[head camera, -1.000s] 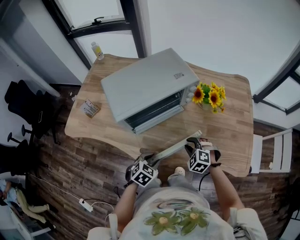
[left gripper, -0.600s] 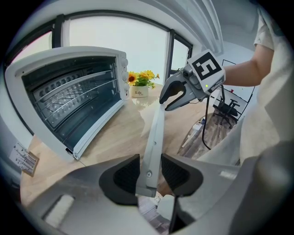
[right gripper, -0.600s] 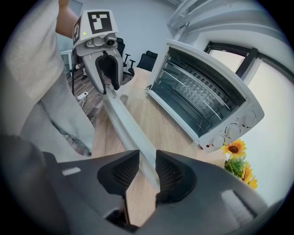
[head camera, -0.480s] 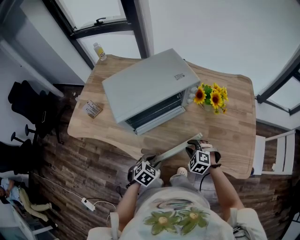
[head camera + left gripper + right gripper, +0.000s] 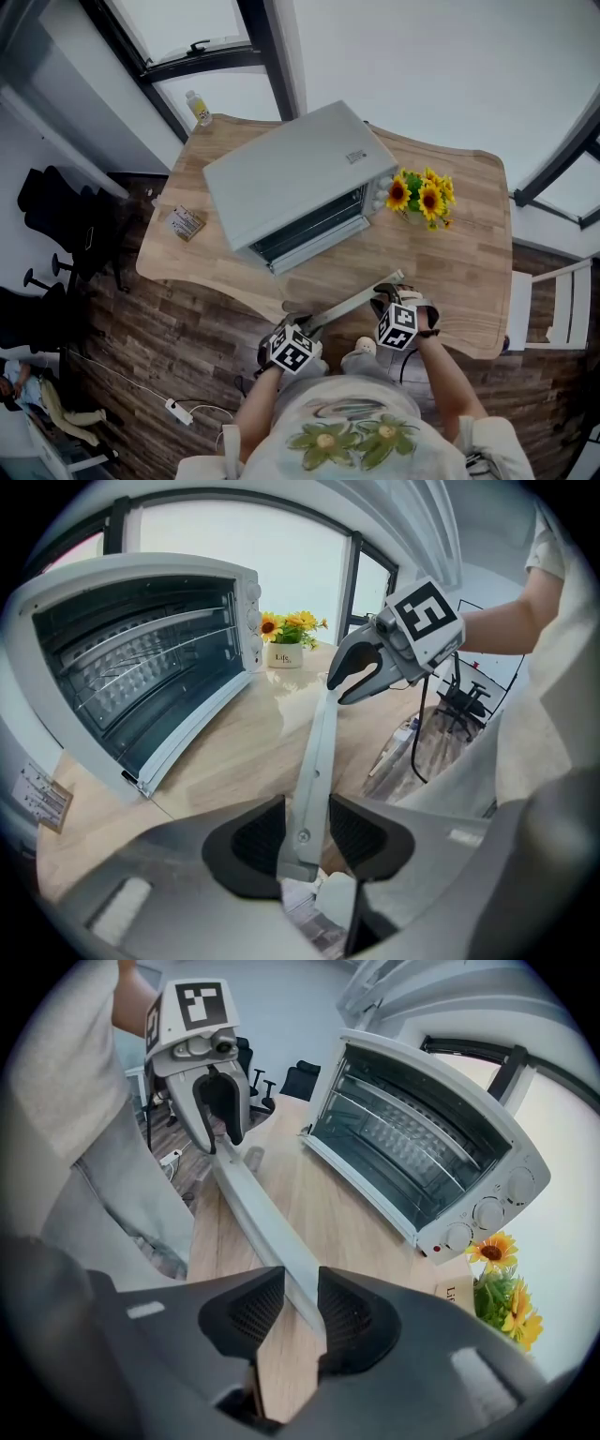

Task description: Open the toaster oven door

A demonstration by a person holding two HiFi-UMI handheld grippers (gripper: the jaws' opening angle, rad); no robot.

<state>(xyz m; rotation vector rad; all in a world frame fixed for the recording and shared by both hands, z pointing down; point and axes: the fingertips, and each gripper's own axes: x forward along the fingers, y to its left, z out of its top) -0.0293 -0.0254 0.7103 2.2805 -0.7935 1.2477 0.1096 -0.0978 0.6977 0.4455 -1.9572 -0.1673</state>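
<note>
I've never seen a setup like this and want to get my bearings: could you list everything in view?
table: one, light wood, centre
toaster oven: one, pale grey, mid-table, front open
grey bar: one, near table edge
sunflowers: one bunch, yellow, white pot beside the oven's knobs
bottle: one, yellowish, table's far left corner
small box: one, brownish, table's left edge
office chairs: several, black, floor at left
power strip: one, white, floor
left claw: one, dark, shut on the bar
right claw: one, dark, shut on the bar
</note>
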